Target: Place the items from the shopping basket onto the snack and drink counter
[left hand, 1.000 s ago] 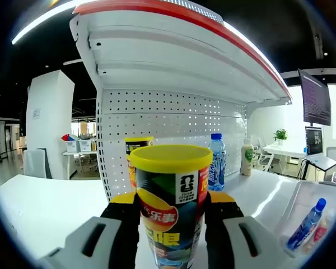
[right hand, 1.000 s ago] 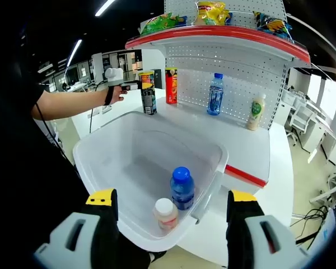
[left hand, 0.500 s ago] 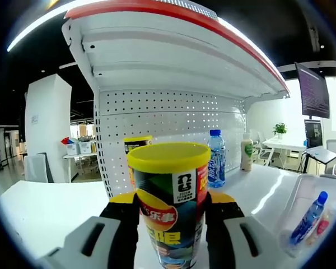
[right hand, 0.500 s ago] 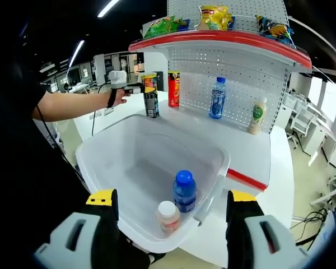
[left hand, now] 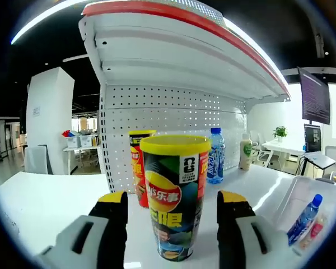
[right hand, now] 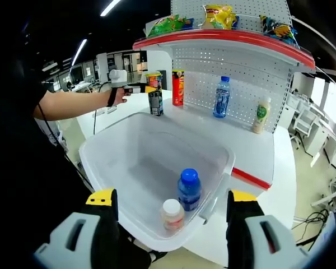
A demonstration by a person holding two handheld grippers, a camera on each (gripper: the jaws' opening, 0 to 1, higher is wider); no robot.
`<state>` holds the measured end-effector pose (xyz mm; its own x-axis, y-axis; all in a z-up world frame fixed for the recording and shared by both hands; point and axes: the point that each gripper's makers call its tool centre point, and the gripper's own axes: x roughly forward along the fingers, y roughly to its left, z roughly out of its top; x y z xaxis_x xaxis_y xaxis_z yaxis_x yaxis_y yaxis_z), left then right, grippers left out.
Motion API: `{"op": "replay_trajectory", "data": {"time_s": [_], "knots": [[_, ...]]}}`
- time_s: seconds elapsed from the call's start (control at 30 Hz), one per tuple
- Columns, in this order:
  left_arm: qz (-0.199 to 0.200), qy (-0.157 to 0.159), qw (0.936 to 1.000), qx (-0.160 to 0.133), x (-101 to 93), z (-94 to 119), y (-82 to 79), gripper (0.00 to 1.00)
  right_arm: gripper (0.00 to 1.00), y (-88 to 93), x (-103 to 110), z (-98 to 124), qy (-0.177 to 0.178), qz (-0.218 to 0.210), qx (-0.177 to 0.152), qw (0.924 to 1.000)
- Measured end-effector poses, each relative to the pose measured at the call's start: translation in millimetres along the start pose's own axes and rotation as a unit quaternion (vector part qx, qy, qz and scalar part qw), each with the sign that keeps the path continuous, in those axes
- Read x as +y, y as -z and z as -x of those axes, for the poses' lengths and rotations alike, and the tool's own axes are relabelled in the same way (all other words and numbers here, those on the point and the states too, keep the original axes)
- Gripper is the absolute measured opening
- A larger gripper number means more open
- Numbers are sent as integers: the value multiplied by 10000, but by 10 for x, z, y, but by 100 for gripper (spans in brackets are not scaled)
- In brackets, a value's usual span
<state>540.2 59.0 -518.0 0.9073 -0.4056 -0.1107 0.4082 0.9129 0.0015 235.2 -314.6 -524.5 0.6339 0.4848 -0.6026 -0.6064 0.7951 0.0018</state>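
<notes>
1. Left gripper: jaws spread wide, clear of the green chip canister on both sides; holding nothing.
2. Canister upright on the white counter, just ahead of a red chip canister.
3. Right gripper: jaws wide apart, empty, above the white shopping basket.
4. Inside the basket: blue-capped bottle and a small white-capped bottle, side by side.
5. Farther along the counter: water bottle and a pale drink bottle; snack bags on the upper shelf.
</notes>
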Motion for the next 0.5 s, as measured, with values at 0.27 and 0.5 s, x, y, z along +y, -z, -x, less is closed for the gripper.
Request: {"op": "replay_trajectory", "data": {"time_s": [0.27, 0.5], "knots": [[268, 67, 9990, 353, -74, 320, 191, 65, 82, 30, -75, 34, 170, -134, -101, 9997], [163, 472, 9969, 612, -229, 616, 218, 69, 85, 73, 44, 31, -109, -130, -144, 9998]]}}
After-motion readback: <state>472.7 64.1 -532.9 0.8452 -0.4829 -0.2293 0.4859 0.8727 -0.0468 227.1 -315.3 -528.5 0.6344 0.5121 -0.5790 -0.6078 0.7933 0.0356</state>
